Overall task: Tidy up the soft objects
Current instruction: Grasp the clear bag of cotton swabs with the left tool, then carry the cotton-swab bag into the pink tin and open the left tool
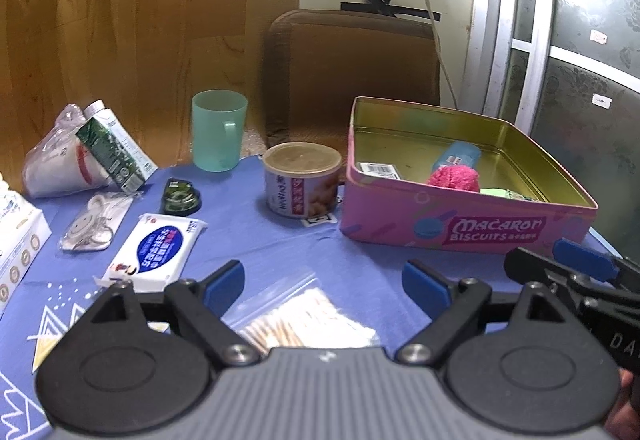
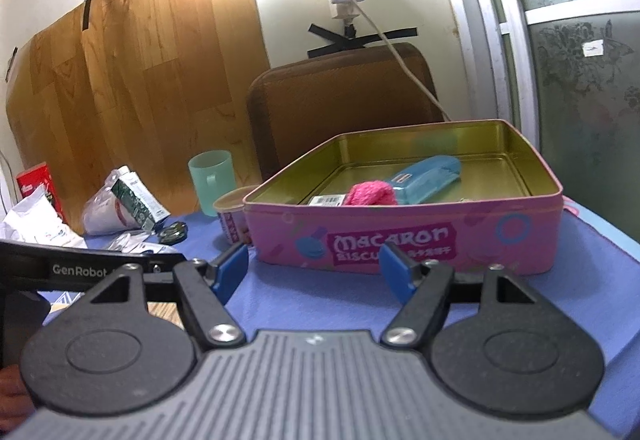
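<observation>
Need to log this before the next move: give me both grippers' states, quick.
Left gripper: open, holding nothing; a clear bag of sticks lies below it.
Right gripper: open, empty, facing the pink tin.

The left gripper (image 1: pixel 323 282) hovers with its blue pads apart over a clear bag of cotton swabs (image 1: pixel 304 320) on a blue cloth (image 1: pixel 260 236). Ahead to its right sits an open pink biscuit tin (image 1: pixel 464 228) holding a pink fluffy cloth (image 1: pixel 454 178). Ahead to its left lies a wet-wipes pack (image 1: pixel 156 250).
</observation>
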A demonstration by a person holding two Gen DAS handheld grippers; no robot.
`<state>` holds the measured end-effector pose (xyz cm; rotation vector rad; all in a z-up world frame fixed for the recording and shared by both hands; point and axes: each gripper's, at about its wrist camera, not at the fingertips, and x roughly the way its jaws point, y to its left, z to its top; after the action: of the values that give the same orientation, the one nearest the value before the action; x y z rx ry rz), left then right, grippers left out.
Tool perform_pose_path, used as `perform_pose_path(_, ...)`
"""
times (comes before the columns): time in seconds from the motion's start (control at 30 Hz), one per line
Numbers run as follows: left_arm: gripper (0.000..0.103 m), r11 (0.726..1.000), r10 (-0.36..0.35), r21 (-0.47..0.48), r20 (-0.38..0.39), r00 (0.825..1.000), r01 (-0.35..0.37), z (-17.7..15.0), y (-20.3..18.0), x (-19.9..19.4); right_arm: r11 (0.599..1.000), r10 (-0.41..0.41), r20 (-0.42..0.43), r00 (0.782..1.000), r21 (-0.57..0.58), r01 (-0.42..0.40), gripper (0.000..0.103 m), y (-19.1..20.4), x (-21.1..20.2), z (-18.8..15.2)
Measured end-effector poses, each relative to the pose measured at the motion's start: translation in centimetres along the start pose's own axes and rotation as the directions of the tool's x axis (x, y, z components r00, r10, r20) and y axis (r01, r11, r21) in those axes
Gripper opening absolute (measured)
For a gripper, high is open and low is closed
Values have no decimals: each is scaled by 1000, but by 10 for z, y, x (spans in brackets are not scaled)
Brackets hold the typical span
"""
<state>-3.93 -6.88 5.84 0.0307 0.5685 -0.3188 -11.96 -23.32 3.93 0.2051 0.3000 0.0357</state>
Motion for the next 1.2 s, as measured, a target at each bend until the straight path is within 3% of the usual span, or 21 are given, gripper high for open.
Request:
perform_pose_path(0.23, 89, 997, 29, -69, 1, 1000, -29, -8, 39, -2, 998, 51, -60, 997, -31, -53, 75, 15, 7, -5)
perform_pose_path(0.4, 85, 974, 63, -216, -54, 997, -74, -20, 90, 2, 977, 179, -182, 967, -80, -196, 75, 38, 19, -15)
perform_pose_path(0.53, 84, 955, 38, -291, -81, 996, -60, -26, 111, 0, 951, 223, -247, 943, -156, -266, 84, 66, 33, -26)
perform_pose_path(0.7, 84, 947, -75, -319, -89, 993, 43, -28, 108, -2, 926, 240, -304, 922, -214, -312, 84, 88, 51, -32)
perform_pose_path(0.73, 84, 946, -110, -315, -99, 989, 74, -28, 105, -1, 922, 225, -318, 921, -237, -307, 78, 92, 54, -36)
perform_pose_path(0.77, 84, 945, -139, -313, -109, 984, 98, -28, 101, 2, 918, 216, -332, 918, -253, -307, 61, 94, 57, -40)
perform_pose_path(0.8, 84, 942, -169, -313, -122, 978, 124, -29, 97, 5, 915, 211, -327, 921, -265, -304, 60, 95, 58, -43)
perform_pose_path(0.87, 79, 933, -221, -319, -145, 964, 166, -31, 89, 13, 916, 213, -307, 928, -268, -299, 53, 93, 53, -45)
perform_pose_path(0.9, 70, 939, -210, -303, -136, 968, 161, -31, 84, 13, 921, 218, -304, 927, -251, -299, 53, 88, 52, -44)
perform_pose_path(0.93, 54, 940, -228, -291, -141, 963, 180, -31, 79, 15, 928, 229, -298, 927, -222, -300, 52, 84, 50, -44)
perform_pose_path(1.0, 36, 915, -299, -320, -130, 945, 246, -28, 75, 17, 937, 240, -290, 927, -180, -299, 51, 76, 46, -43)
perform_pose_path(1.03, 33, 903, -329, -331, -123, 936, 274, -26, 71, 17, 940, 238, -279, 930, -177, -293, 50, 74, 45, -44)
perform_pose_path(1.1, 33, 905, -336, -308, -97, 937, 293, -17, 60, 14, 944, 232, -247, 941, -177, -279, 50, 72, 40, -43)
perform_pose_path(1.2, 33, 910, -362, -230, -40, 931, 344, 6, 37, 6, 950, 197, -132, 971, -219, -222, 50, 67, 29, -34)
